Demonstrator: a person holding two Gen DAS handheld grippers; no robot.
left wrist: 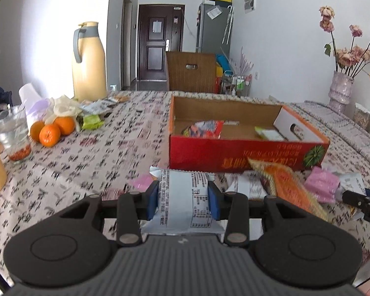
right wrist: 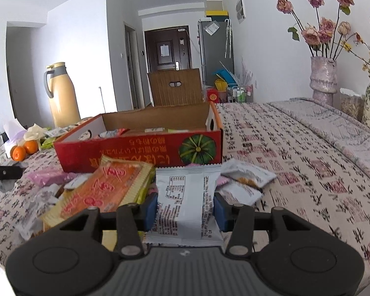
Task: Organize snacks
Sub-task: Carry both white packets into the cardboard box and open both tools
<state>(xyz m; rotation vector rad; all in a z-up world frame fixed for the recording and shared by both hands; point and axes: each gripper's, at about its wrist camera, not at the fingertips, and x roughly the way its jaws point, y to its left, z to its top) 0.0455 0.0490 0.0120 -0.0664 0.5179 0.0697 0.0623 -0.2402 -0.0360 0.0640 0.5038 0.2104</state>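
While each hand-held gripper clamps a white foil snack packet, the open red cardboard box [left wrist: 246,155] lies ahead on the bench [left wrist: 86,172].

- Left hand-held gripper [left wrist: 183,198]: narrowly closed on packet [left wrist: 178,197], long axis along the fingers; box ahead-right.
- Right hand-held gripper [right wrist: 185,208]: closed on packet [right wrist: 187,197]; box ahead-left.
- Both pitched gently downward.

The box [left wrist: 246,153] stands on the bench [left wrist: 106,148] at the centre right of the left wrist frame, with some snack packets [left wrist: 204,128] inside it. Before the box, more packets [right wrist: 244,175] lie on the bench. At the left edge lie oranges [left wrist: 50,130], and behind them stands a jug [left wrist: 88,61]. At the right edge stands a vase [left wrist: 340,88].
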